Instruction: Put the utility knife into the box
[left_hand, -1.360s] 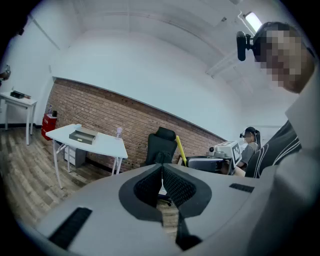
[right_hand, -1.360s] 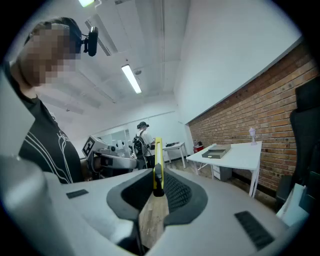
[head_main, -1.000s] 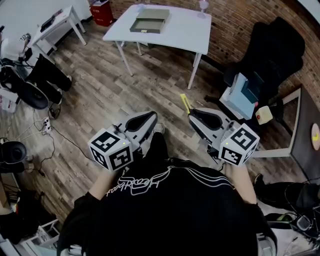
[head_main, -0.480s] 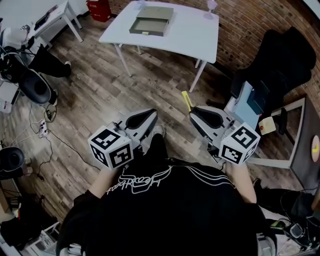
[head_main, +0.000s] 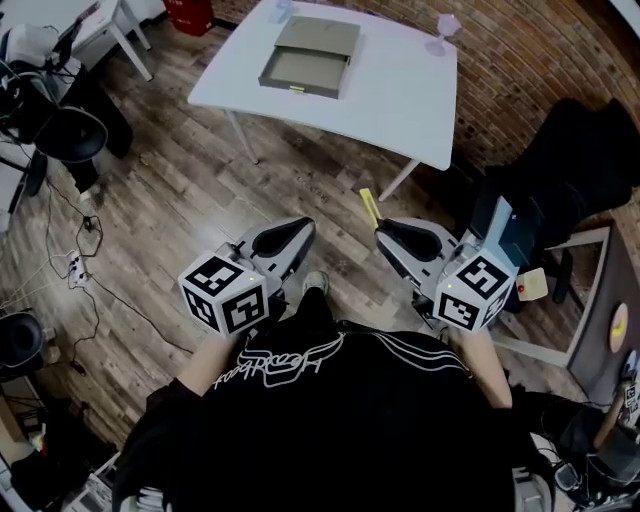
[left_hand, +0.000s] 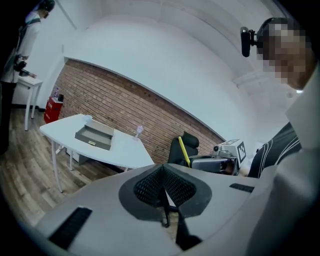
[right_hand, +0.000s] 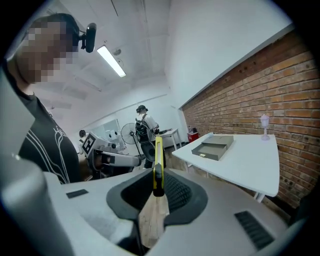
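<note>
A grey open box (head_main: 310, 55) lies on the white table (head_main: 400, 95) ahead of me, well beyond both grippers. My right gripper (head_main: 386, 230) is shut on a yellow utility knife (head_main: 369, 208), whose end sticks out forward past the jaws over the wooden floor. In the right gripper view the knife (right_hand: 158, 160) stands upright between the pads (right_hand: 175, 192), with the box (right_hand: 214, 147) to the right on the table (right_hand: 250, 162). My left gripper (head_main: 298, 232) is shut and holds nothing; its pads (left_hand: 150, 187) meet in the left gripper view, where the box (left_hand: 94, 137) shows far off.
A small stemmed glass (head_main: 443, 25) stands on the table's far right corner. A black office chair (head_main: 575, 165) and a stand with blue and white items (head_main: 505, 235) are at the right. Cables (head_main: 70, 265) and dark gear lie on the floor at the left. A person (right_hand: 142, 120) stands far back.
The table and box have come nearer and shifted right in the head view. Both grippers keep the same pose, and the knife stays in the right one.
</note>
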